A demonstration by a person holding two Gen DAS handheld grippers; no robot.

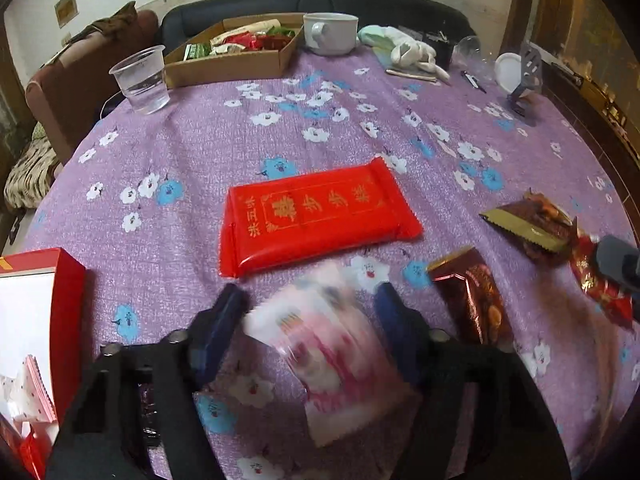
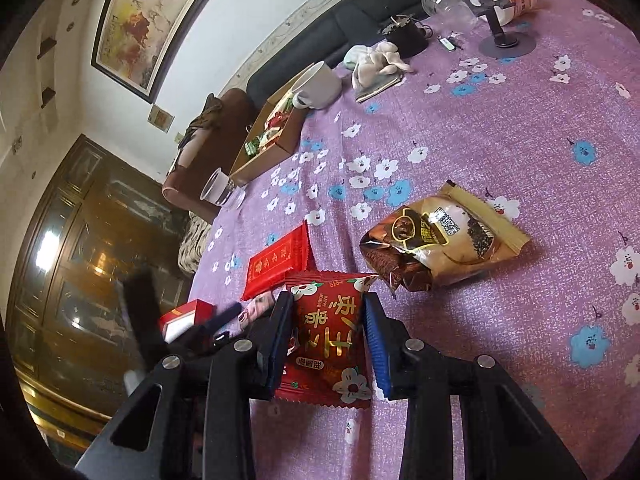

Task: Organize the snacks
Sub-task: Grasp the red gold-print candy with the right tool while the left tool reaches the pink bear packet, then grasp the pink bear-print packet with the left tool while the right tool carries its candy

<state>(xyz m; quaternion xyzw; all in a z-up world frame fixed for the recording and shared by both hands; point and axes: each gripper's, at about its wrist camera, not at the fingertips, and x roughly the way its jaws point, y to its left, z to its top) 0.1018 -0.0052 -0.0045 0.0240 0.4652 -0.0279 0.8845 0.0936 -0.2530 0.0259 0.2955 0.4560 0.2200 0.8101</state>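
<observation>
The worktop cloth point(image 1: 200, 152) is lilac purple, dotted with white and sky-blue flowers. The flat packet point(image 1: 316, 220) in the middle is bright red with gold lettering. The blurry packet point(image 1: 320, 336) is pink and white. The small packet point(image 2: 332, 344) is dark red with gold characters and little white flowers. The bag point(image 2: 444, 240) is brown and gold, and the box point(image 1: 68, 304) is red outside, white inside. The tray point(image 1: 232, 66) is plain cardboard brown, the mug point(image 1: 330, 32) white, the cup point(image 1: 142, 78) clear plastic.
</observation>
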